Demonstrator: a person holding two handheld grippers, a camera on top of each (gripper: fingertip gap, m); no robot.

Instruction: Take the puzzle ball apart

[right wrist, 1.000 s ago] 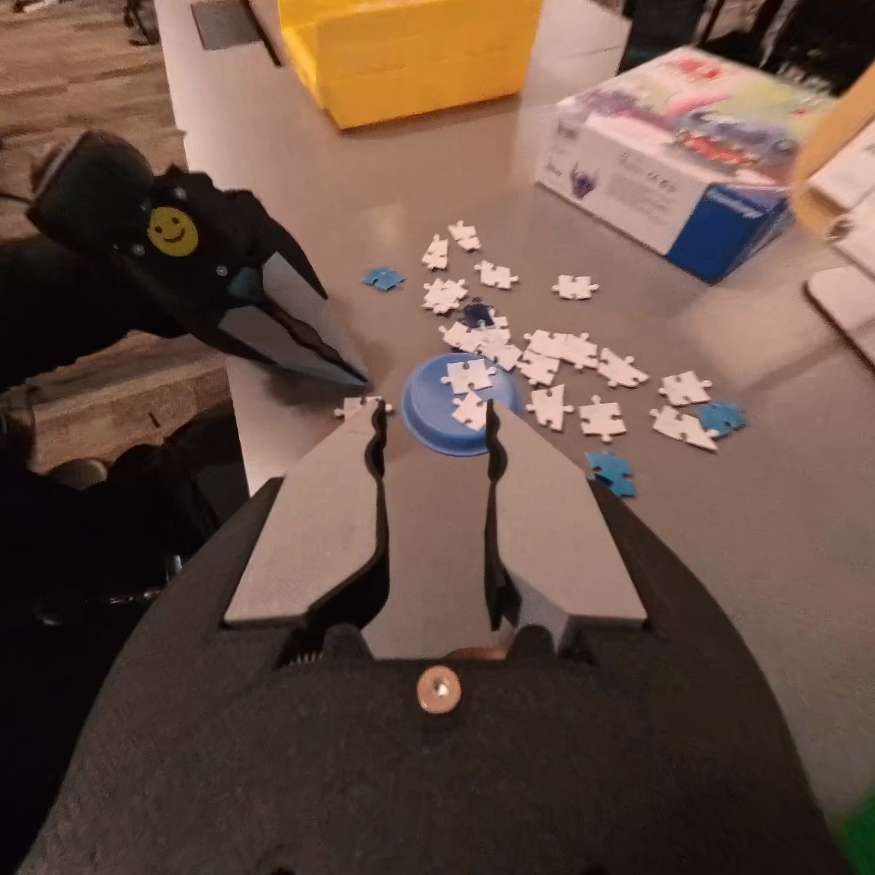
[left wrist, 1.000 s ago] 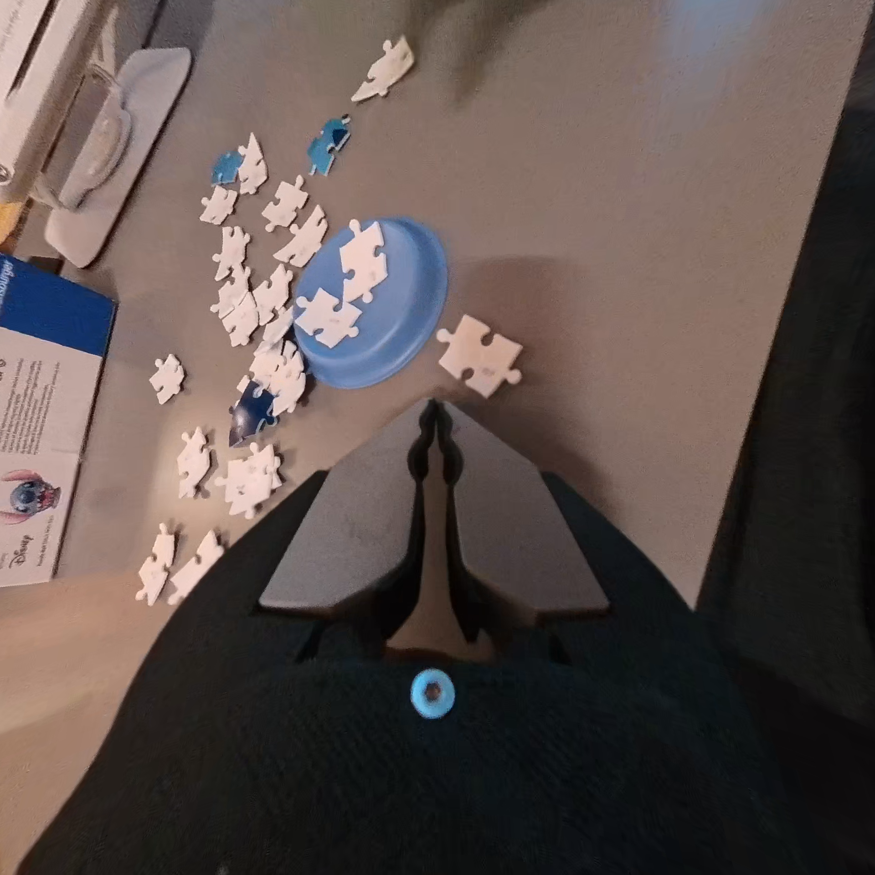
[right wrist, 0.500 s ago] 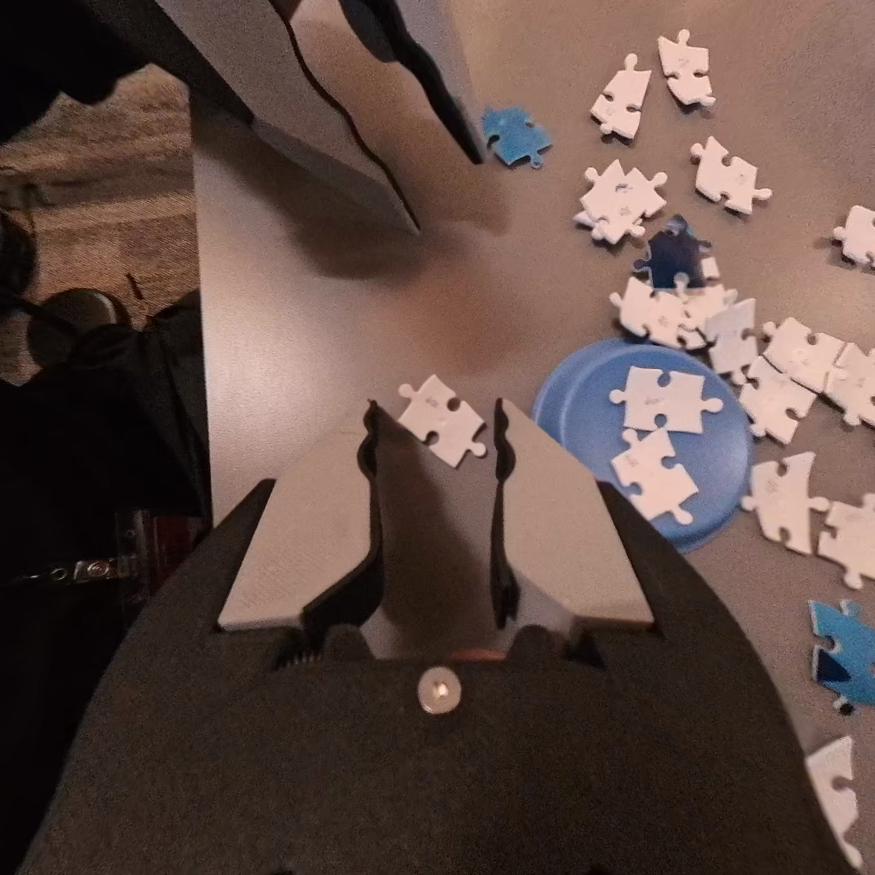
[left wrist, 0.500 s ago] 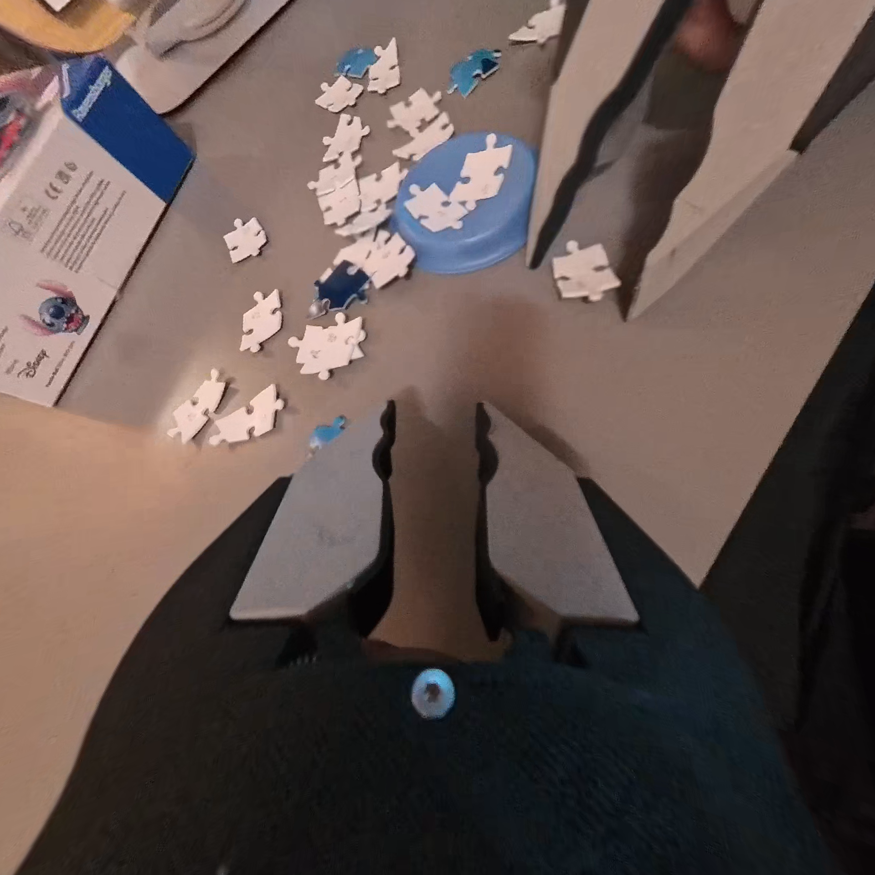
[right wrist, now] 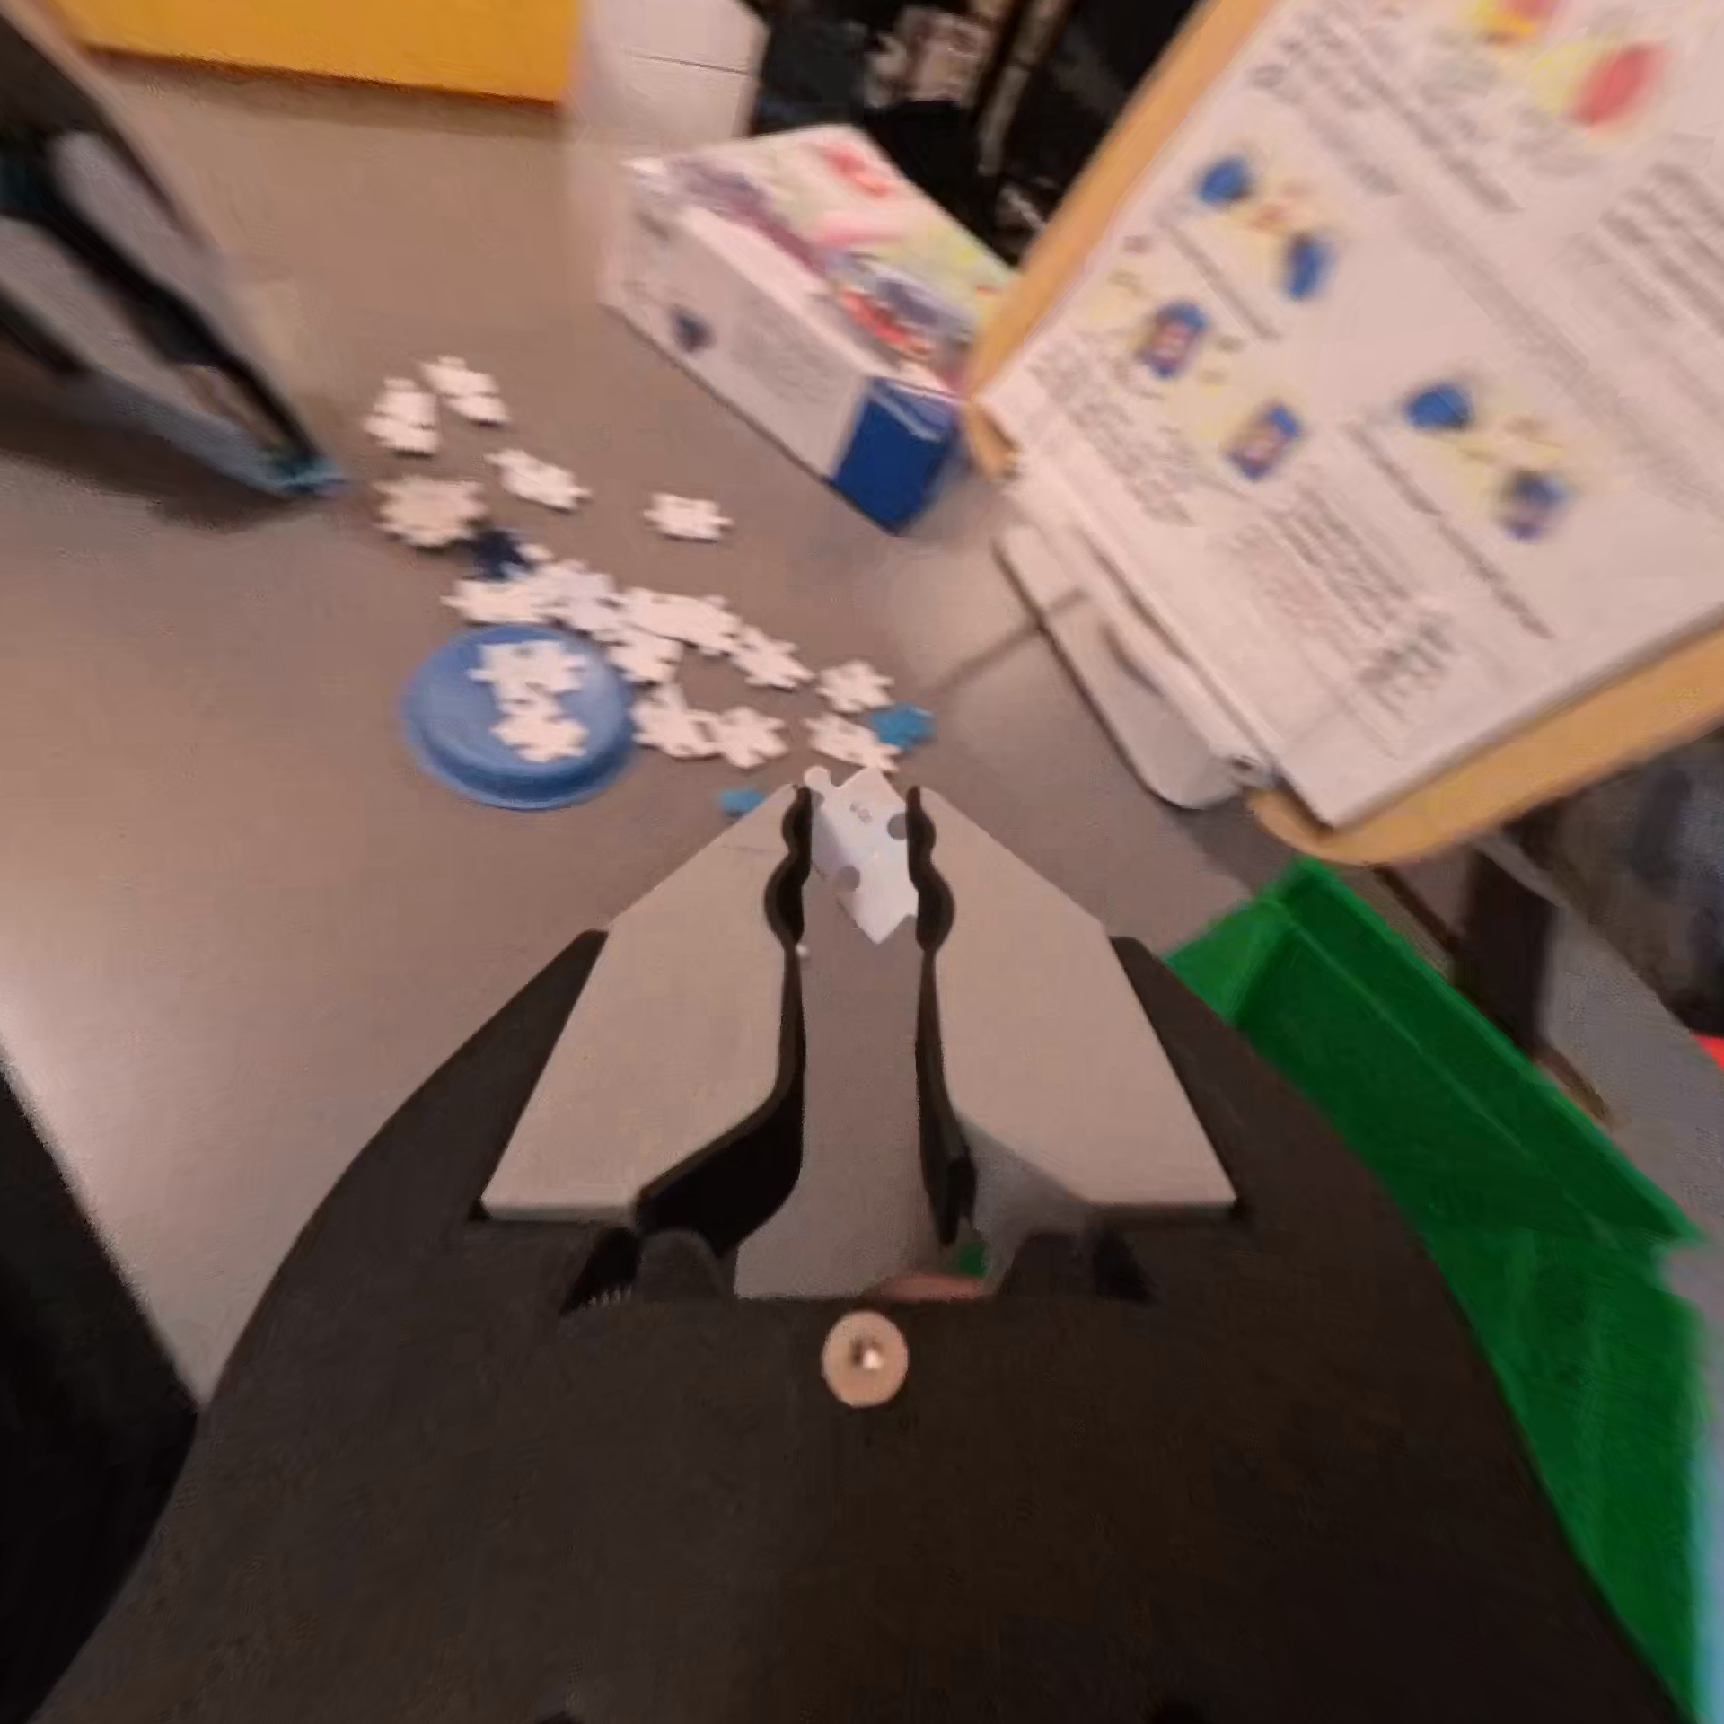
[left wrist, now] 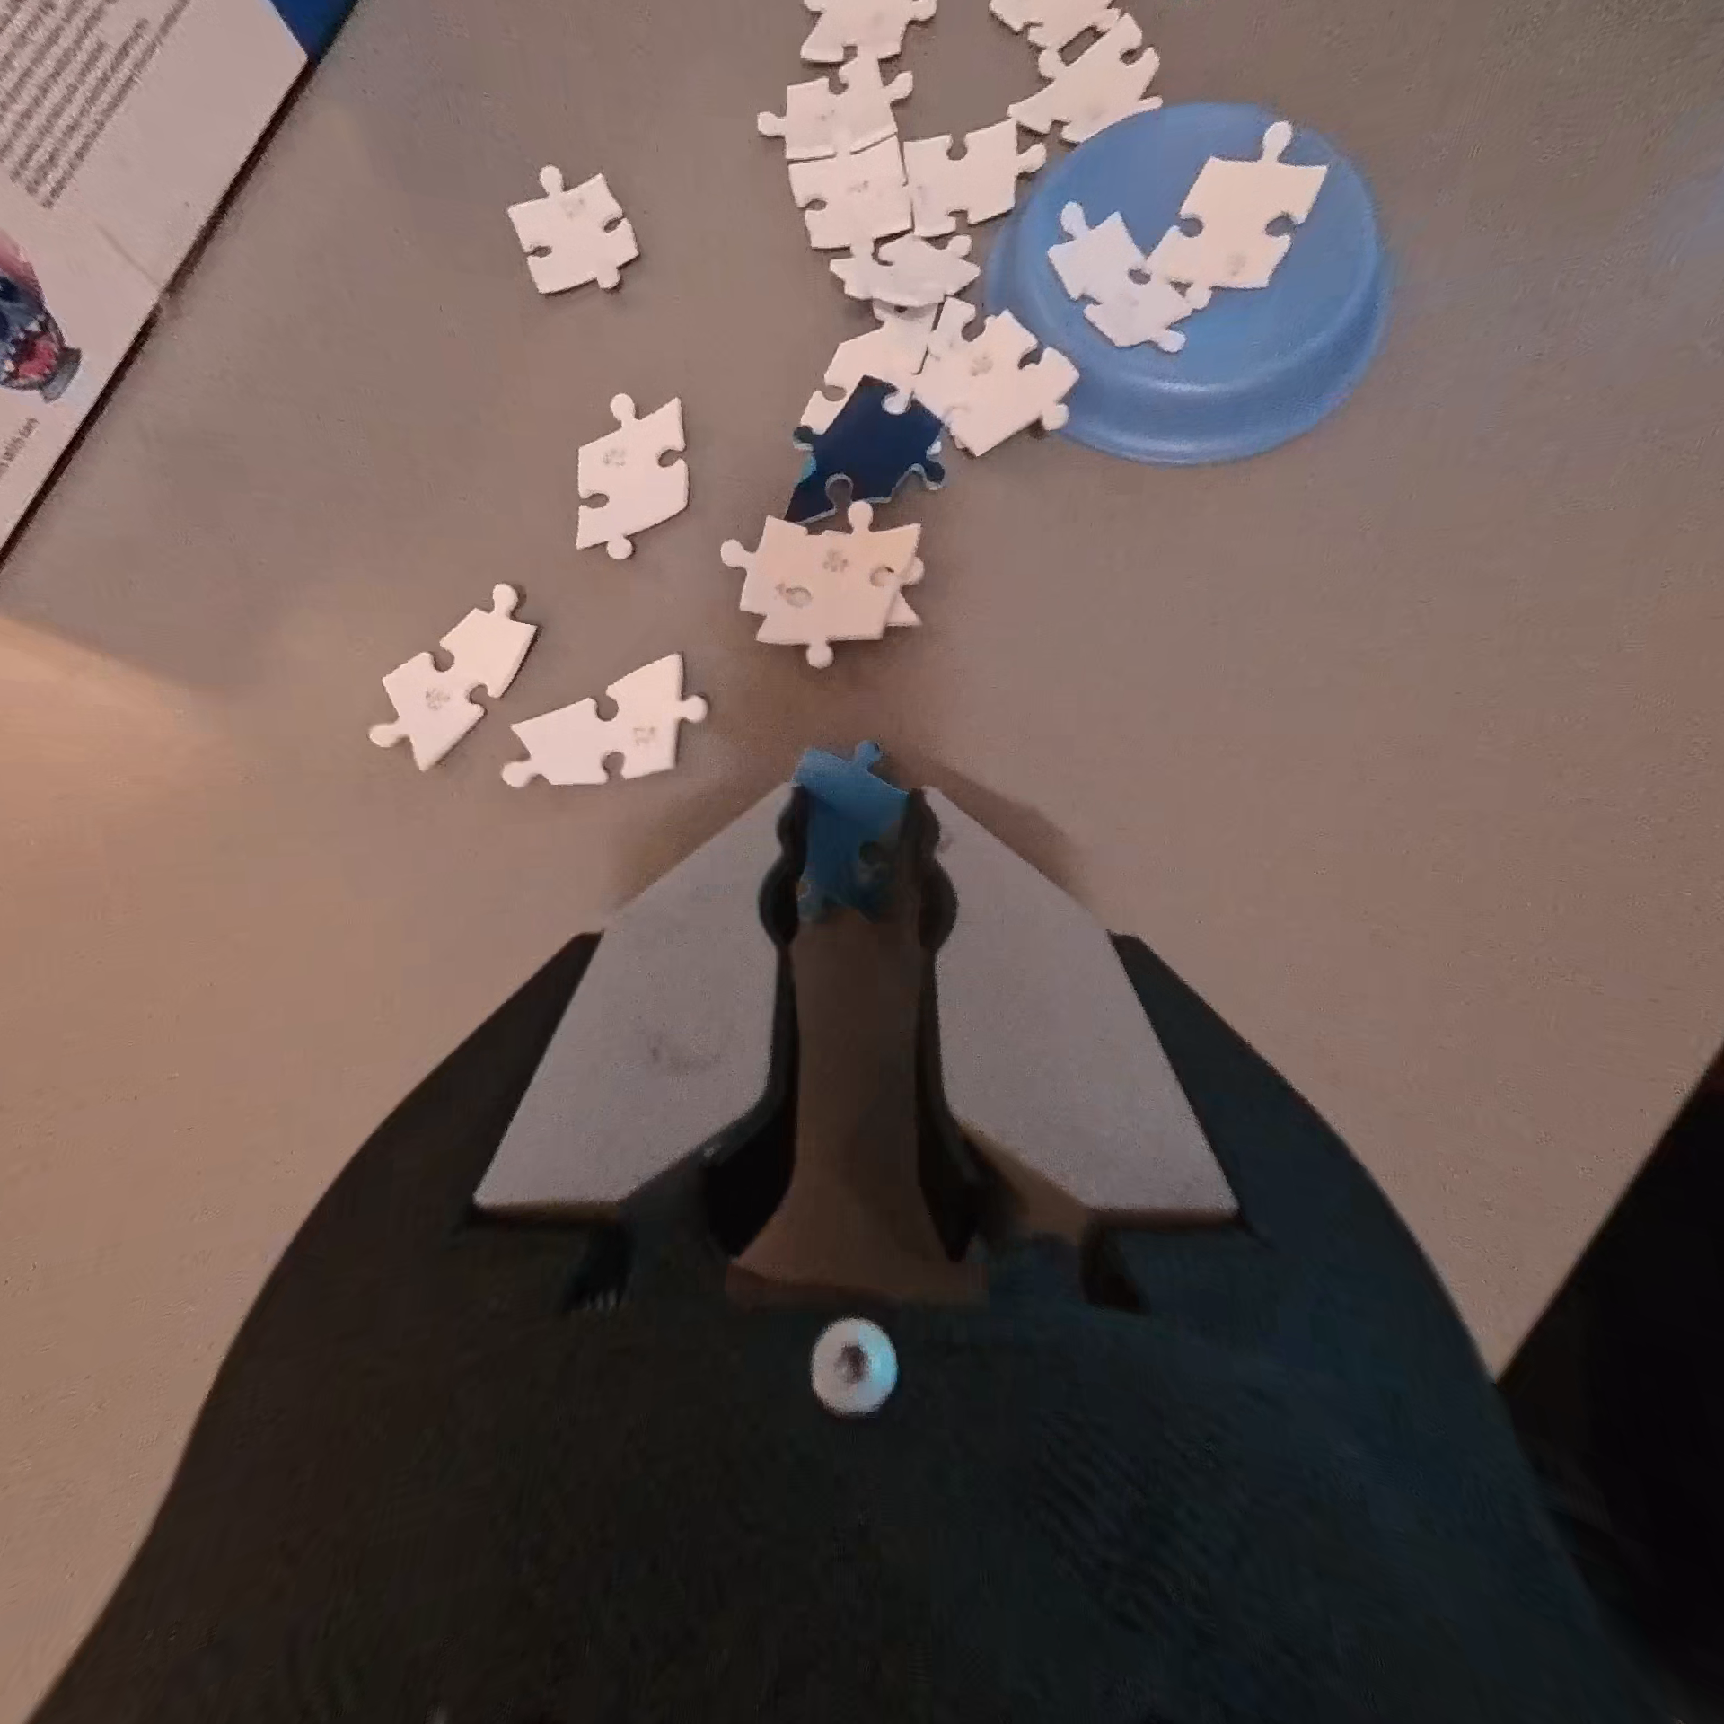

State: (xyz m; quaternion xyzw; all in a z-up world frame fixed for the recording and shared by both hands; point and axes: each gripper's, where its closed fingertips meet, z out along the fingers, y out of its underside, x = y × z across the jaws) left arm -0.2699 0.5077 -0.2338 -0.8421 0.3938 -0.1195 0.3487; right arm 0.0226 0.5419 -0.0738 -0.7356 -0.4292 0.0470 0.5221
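Gripping a light blue puzzle piece (left wrist: pixel 844 844) is what the left gripper (left wrist: pixel 854 812) is doing right now: jaws nearly closed, both pads on the piece's edges, the piece tilted with 1 knob sticking out past the tips at 12 o'clock. It's down low over the grey table (left wrist: pixel 1213 700). Closest loose stuff: 2 white pieces (left wrist: pixel 606 723) lying face down at about 10 o'clock, and a small overlapping stack of white pieces (left wrist: pixel 826 588) straight up at 12. Past that sits a dark blue piece (left wrist: pixel 872 438), and at 1 o'clock a blue dish (left wrist: pixel 1213 401) with 2 white pieces on it. A puzzle box (left wrist: pixel 112 215) runs along the edge at 10 to 11 o'clock.

The right gripper (right wrist: pixel 856 821) is pretty much the same story, only with a white puzzle piece (right wrist: pixel 863 854): jaws narrowed down, the piece wedged across them at a slant, clear of the table. That view is blurry, but you can still make out the blue dish at 10 o'clock, the scatter of white pieces (right wrist: pixel 672 625) from 11 to 12, and a small blue piece (right wrist: pixel 905 723) just above the tips. A green bin (right wrist: pixel 1455 1119) is at 4 o'clock, an open instruction sheet on a yellow-edged board (right wrist: pixel 1353 373) at 2, and the puzzle box at 12 to 1. The left gripper shows at 10 o'clock, tips down at the table.
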